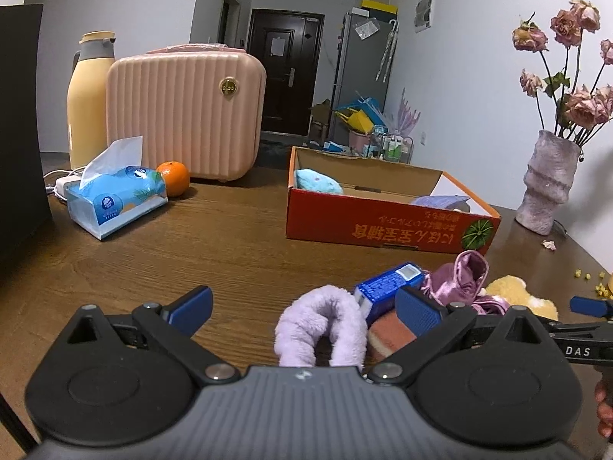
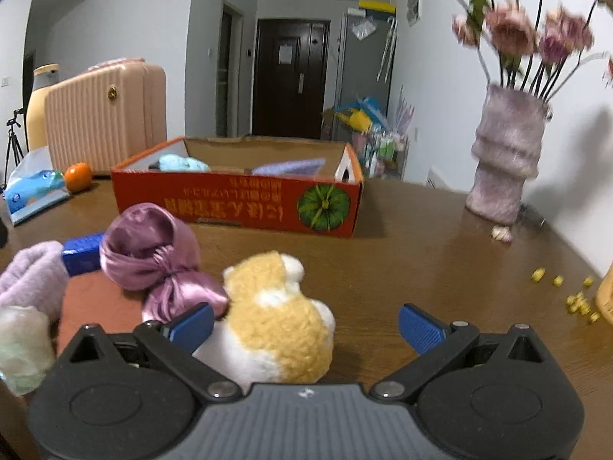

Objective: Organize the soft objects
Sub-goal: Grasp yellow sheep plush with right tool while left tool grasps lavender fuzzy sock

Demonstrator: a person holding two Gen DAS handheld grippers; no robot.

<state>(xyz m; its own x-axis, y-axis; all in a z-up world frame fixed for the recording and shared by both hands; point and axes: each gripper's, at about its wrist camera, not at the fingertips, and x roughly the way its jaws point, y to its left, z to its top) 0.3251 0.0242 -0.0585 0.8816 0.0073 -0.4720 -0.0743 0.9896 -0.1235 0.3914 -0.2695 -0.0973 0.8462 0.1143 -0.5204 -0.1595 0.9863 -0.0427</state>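
- Left wrist view: my left gripper (image 1: pixel 302 308) has its blue pads spread wide, pinching nothing. A fuzzy lilac loop (image 1: pixel 322 326) lies on the wooden table (image 1: pixel 230 253) between them, near the right pad.
- Just right of it sit a blue packet (image 1: pixel 387 285), a shiny purple satin bundle (image 1: pixel 459 276) and a yellow plush toy (image 1: pixel 517 295).
- Farther off, the red cardboard box (image 1: pixel 383 226) holds a pale blue soft item (image 1: pixel 318 181) at its left end and a lavender one (image 1: pixel 440 200) at its right.
- Right wrist view: my right gripper (image 2: pixel 304 324) is also spread open, empty. The plush toy (image 2: pixel 279 318) lies between the pads, touching the left one.
- The satin bundle (image 2: pixel 153 257) is just left of the toy; the box (image 2: pixel 237 201) stands beyond, with both soft items inside.
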